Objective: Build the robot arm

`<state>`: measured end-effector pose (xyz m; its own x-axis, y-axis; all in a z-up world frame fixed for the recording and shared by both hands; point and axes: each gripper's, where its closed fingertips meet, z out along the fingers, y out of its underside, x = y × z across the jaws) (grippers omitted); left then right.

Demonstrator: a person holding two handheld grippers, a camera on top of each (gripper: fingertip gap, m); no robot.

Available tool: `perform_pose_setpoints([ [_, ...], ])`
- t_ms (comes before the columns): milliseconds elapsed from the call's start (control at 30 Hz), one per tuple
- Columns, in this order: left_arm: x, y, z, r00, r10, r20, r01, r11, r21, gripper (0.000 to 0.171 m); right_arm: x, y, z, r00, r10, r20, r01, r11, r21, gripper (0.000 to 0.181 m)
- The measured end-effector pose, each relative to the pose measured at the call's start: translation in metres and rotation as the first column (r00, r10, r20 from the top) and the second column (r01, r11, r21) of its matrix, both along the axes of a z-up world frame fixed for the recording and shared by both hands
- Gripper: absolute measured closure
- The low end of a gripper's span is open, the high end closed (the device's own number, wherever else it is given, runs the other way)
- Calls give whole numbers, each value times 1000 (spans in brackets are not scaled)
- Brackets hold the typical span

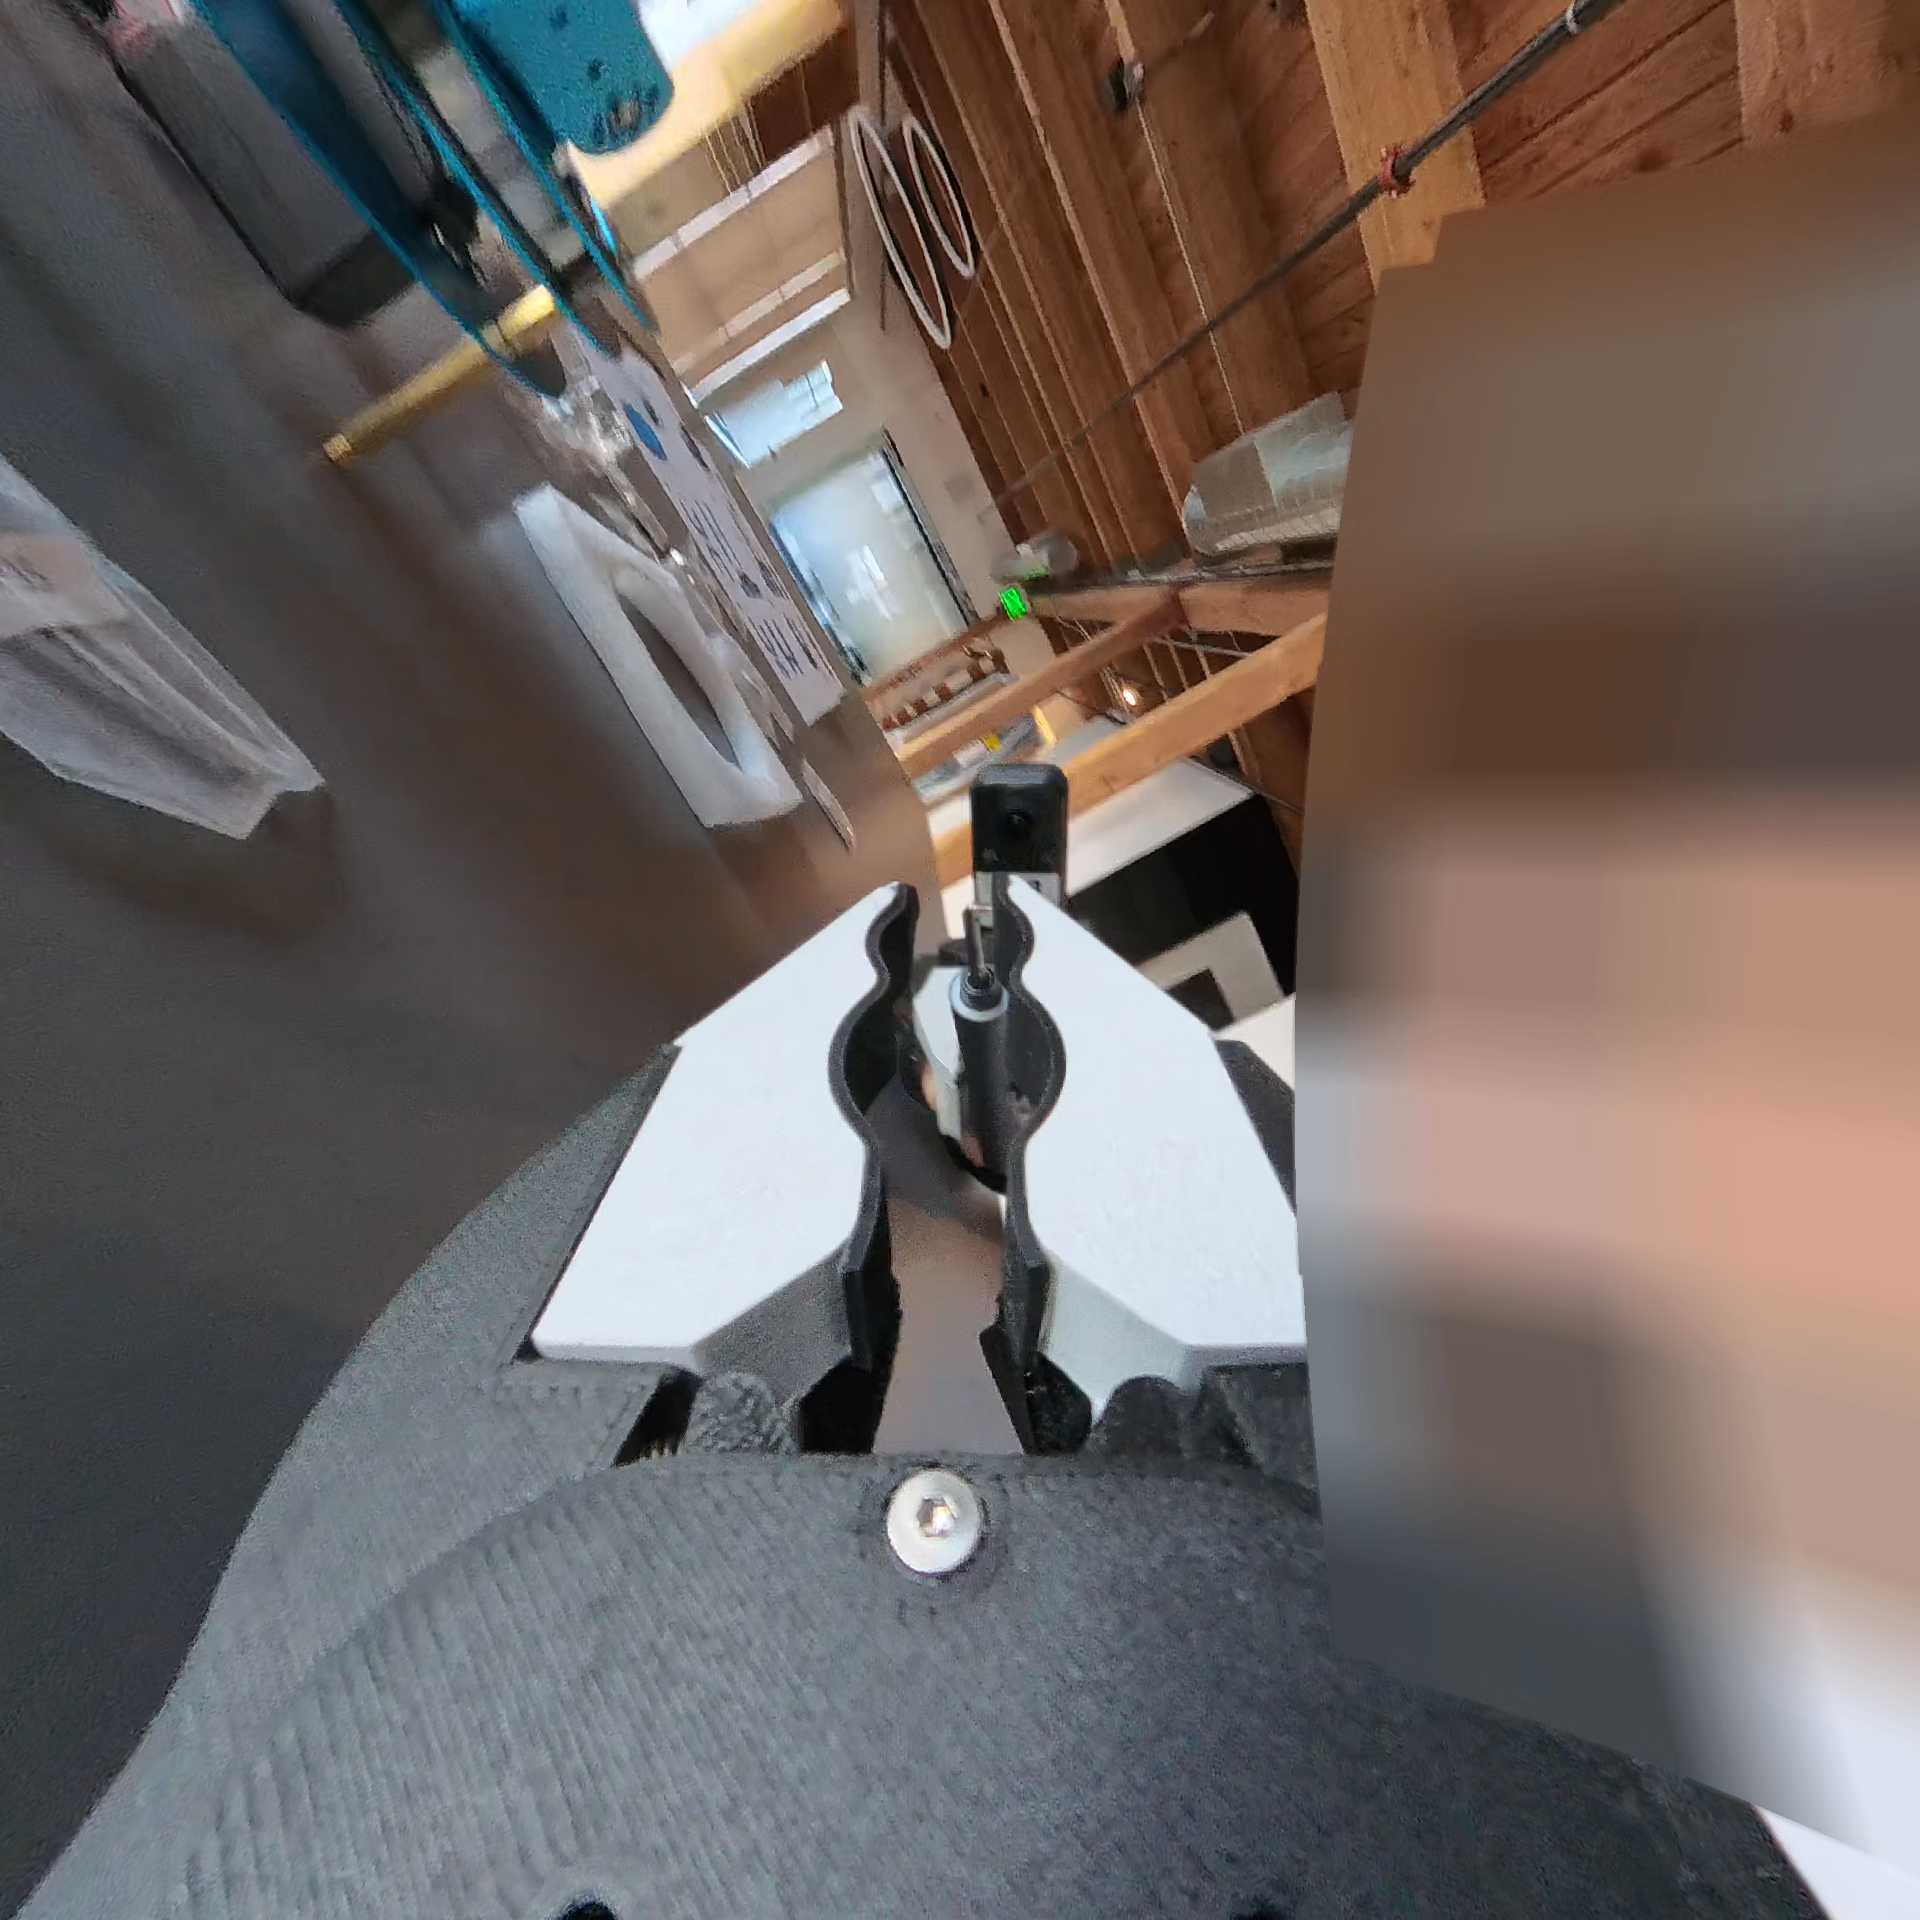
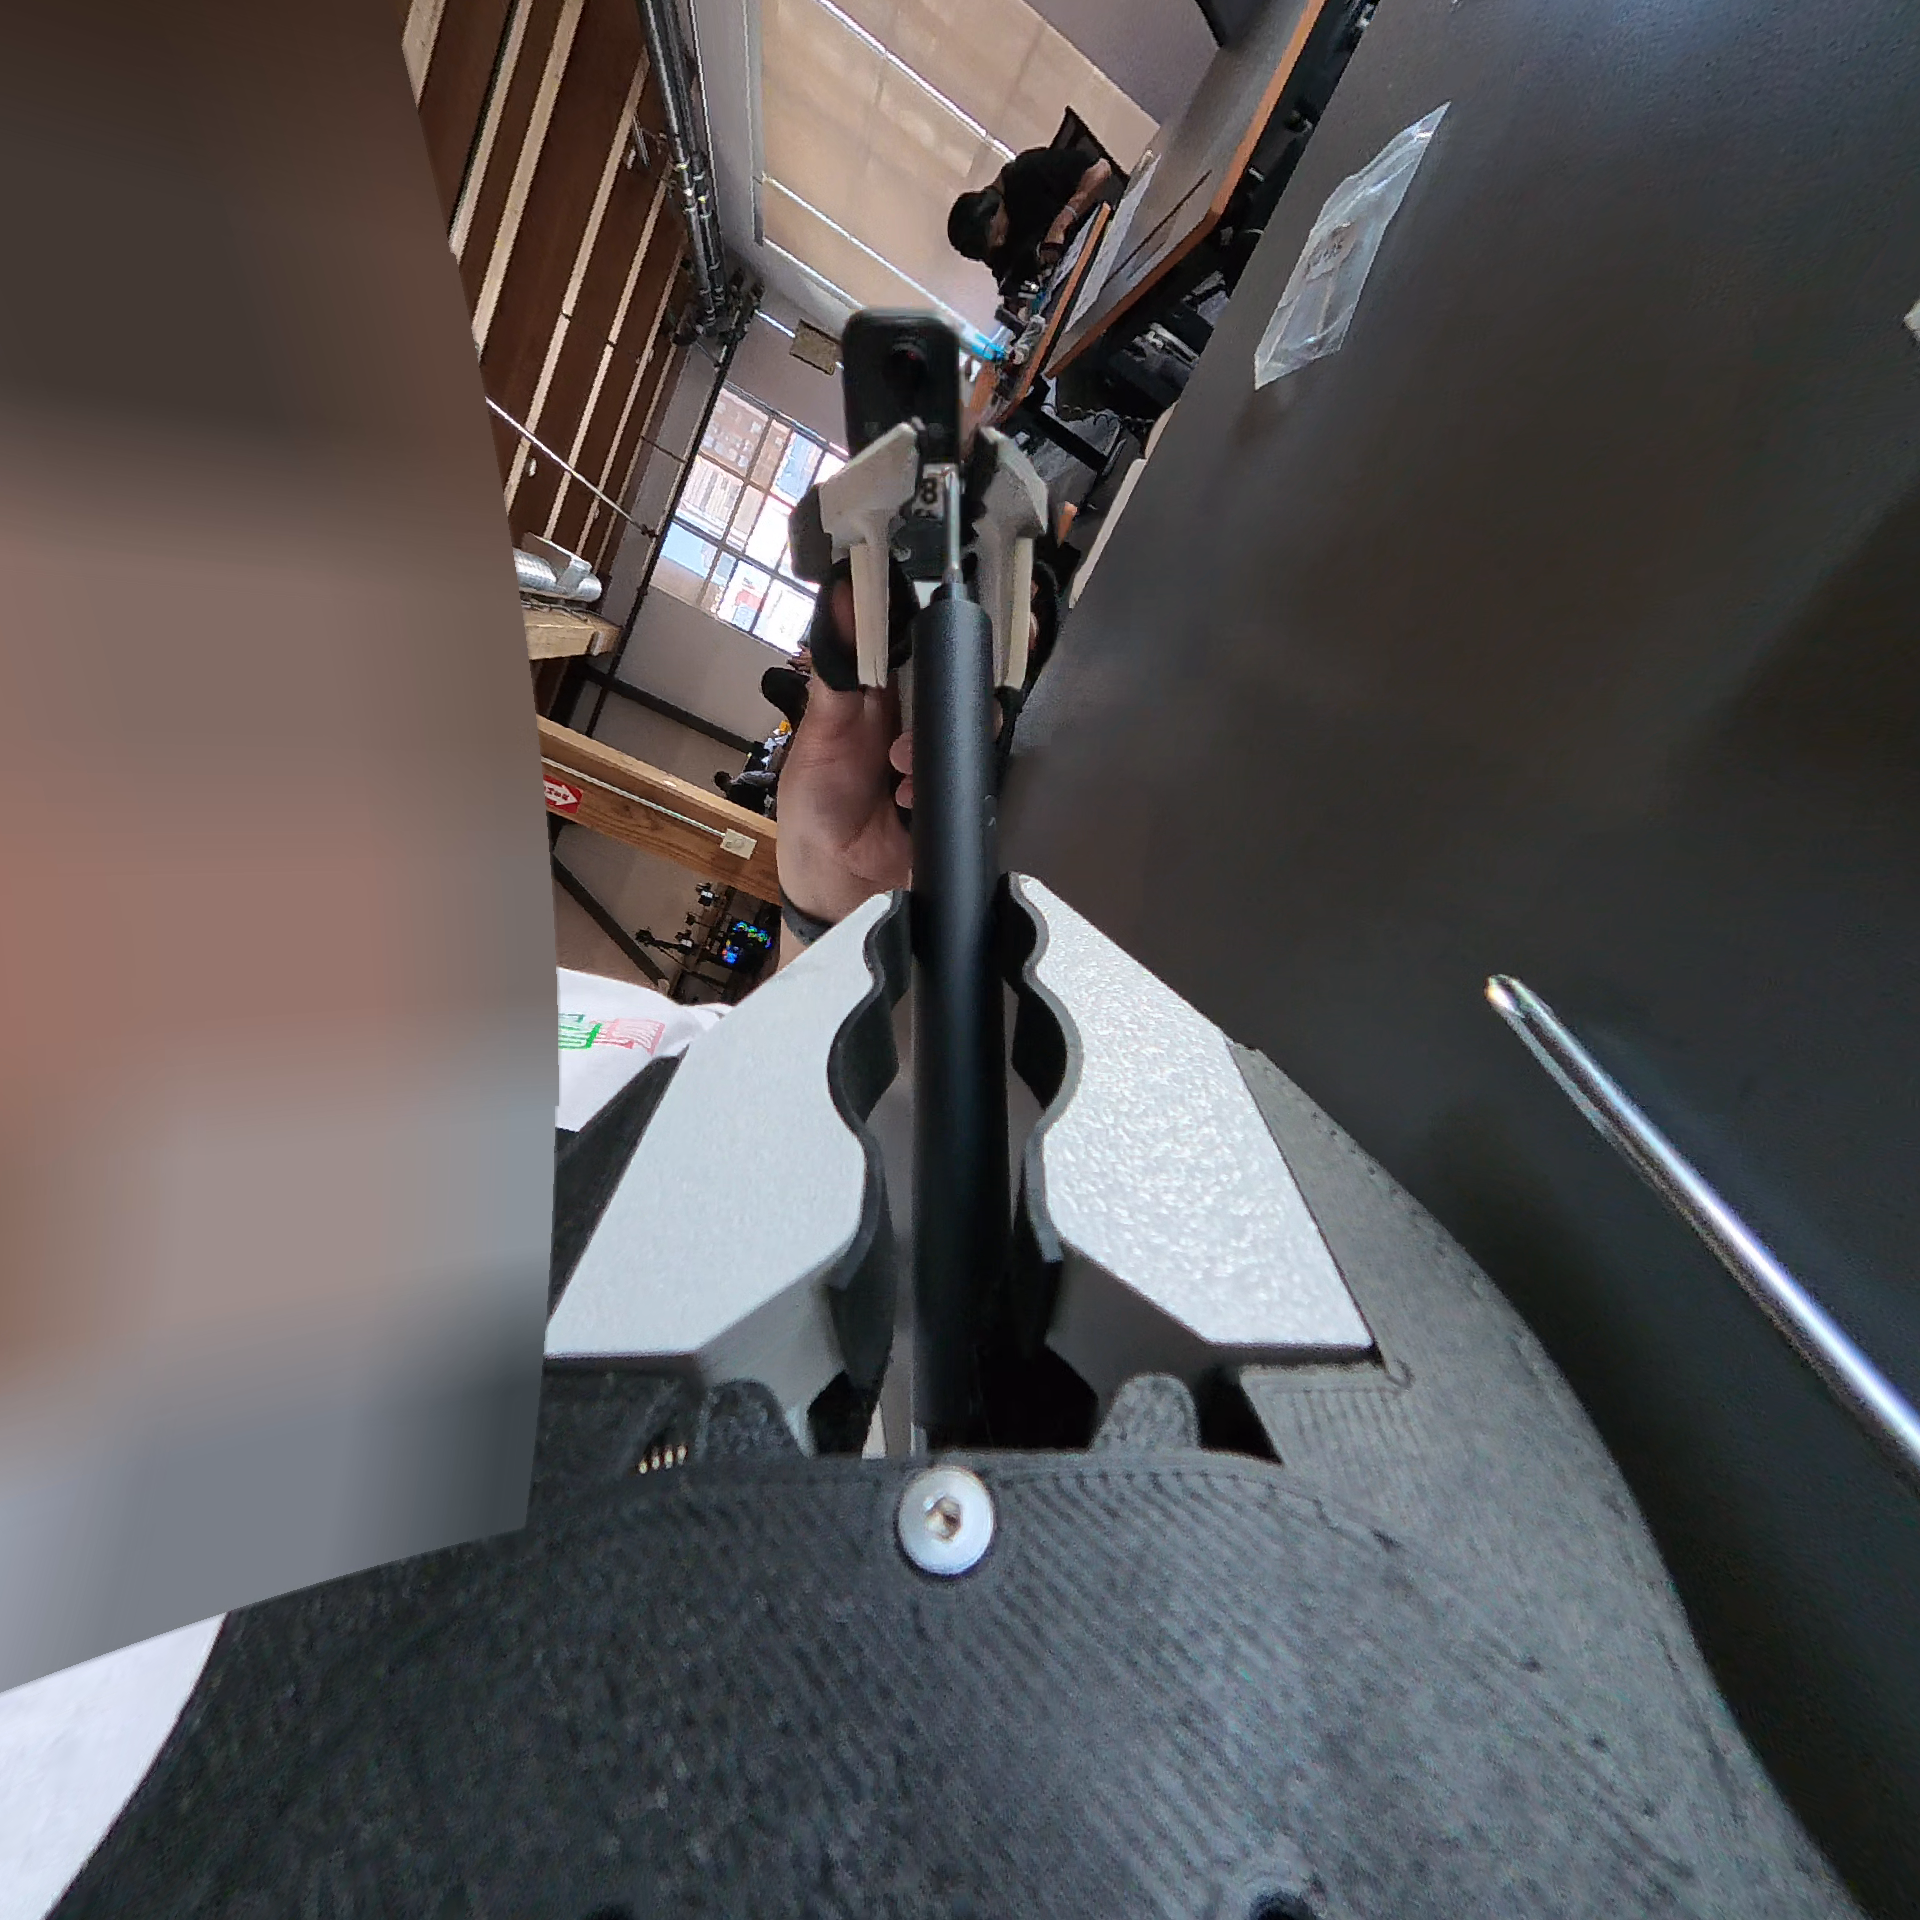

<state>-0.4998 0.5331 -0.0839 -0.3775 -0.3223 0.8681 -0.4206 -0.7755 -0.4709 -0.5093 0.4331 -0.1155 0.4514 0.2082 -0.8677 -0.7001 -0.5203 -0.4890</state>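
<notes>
1. Between the fingers of the right gripper (image 2: 956, 909), clamped tight, sits a black screwdriver (image 2: 956, 1039), pointing forward.
2. The left gripper (image 1: 961, 920) faces it, nearly closed around the bit (image 1: 975, 940); whether they touch is unclear.

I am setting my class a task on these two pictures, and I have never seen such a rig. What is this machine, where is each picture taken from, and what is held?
There is no robot. A person holds two hand-held grippers, each with two white fingers and a camera looking forward along them.

One picture looks along the left gripper, the other along the right gripper. They face each other, so each shows in the other's picture.

The right gripper is shut on a black pen-shaped tool whose thin tip reaches the left gripper's fingertips. Whether the left grips anything is unclear. A hand holds it.

On the dark grey surface lie a clear plastic bag, a white foam piece and a thin metal rod.
</notes>
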Motion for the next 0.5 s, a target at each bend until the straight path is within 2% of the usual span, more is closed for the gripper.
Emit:
perform_pose_setpoints([
  [33,-1,1,1,1000,28,15,-28,999,36,158,0,0,0,1000,2,0,-2,1000,-1,166],
  [167,-2,-4,3,996,75,51,-83,980,178,153,0,1,-2,1000,5,-1,-5,1000,-11,166],
  [267,-3,-5,5,990,114,80,-131,955,267,159,1,1,-1,1000,1,-6,-1,1000,-11,166],
  [400,-3,-3,7,978,173,118,-207,878,432,158,0,1,-1,1000,7,-4,-7,1000,-8,166],
  [500,-3,-6,8,971,182,154,-238,796,556,156,0,1,-1,1000,4,-8,-4,1000,-5,166],
])
